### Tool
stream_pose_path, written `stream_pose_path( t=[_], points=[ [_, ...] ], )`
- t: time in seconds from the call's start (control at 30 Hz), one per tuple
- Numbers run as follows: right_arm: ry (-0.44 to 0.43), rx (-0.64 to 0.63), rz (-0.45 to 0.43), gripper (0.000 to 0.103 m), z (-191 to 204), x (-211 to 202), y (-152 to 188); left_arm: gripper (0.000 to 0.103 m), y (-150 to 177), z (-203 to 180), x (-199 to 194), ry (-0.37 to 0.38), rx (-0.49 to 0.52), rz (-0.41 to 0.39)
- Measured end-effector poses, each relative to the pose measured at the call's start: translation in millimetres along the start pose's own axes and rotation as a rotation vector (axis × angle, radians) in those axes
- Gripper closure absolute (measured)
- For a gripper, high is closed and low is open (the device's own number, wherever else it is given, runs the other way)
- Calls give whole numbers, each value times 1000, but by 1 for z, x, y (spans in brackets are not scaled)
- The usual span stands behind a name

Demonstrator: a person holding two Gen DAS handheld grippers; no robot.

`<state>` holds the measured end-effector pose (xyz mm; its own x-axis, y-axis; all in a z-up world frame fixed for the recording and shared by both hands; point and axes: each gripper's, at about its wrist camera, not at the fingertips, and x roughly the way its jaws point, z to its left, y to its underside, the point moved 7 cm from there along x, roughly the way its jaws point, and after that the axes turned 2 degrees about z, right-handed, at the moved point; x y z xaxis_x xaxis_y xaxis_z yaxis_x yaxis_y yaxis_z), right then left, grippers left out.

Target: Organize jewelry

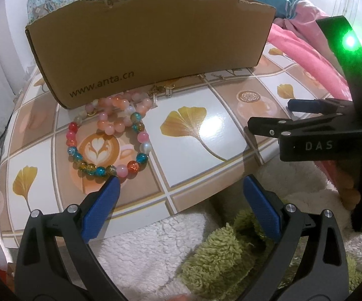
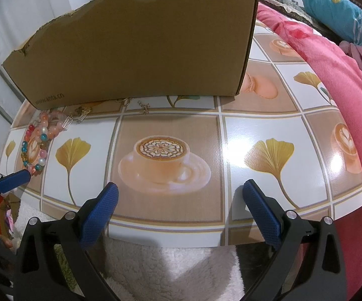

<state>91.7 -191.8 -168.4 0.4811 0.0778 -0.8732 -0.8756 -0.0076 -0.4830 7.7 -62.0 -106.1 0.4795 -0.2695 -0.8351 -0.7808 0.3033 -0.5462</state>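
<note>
item: jewelry lot, unsorted, on a tiled-print table (image 2: 171, 125), all of it at the foot of a cardboard box (image 1: 146, 42) and outside it

contents: one multicoloured bead bracelet (image 1: 80, 160) lying as an open ring on a latte print; one pink bead bracelet (image 1: 117, 115) bunched just behind it, touching or overlapping it; small metal charms (image 1: 161, 92) and a thin chain piece (image 2: 144, 107) close against the box front; detail of the metal pieces too small to tell

tools: left gripper (image 1: 181, 188), jaws spread wide, nothing between them, one blue pad (image 1: 105, 200) at the near edge of the multicoloured bead bracelet, whether touching cannot be told; right gripper (image 2: 181, 193), jaws spread wide, empty, over the near table edge, well apart from the jewelry

status: judged barely begun; nothing held, no piece seen in the box, whose inside is hidden; every piece left to move, the multicoloured bracelet likely first
</note>
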Motion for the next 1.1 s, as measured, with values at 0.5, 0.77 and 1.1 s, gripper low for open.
stream_pose_path(
  t=[0.5,0.77,1.1],
  points=[
    [2,-3,-1,6,0,1,-2,8,1,1,-4,40,-13,-6],
    [2,-1,-2,6,1,1,-1,8,1,1,-4,58,-23,-8],
    [2,-2,-2,6,1,2,-1,8,0,-3,1,26,6,10]
  ],
)
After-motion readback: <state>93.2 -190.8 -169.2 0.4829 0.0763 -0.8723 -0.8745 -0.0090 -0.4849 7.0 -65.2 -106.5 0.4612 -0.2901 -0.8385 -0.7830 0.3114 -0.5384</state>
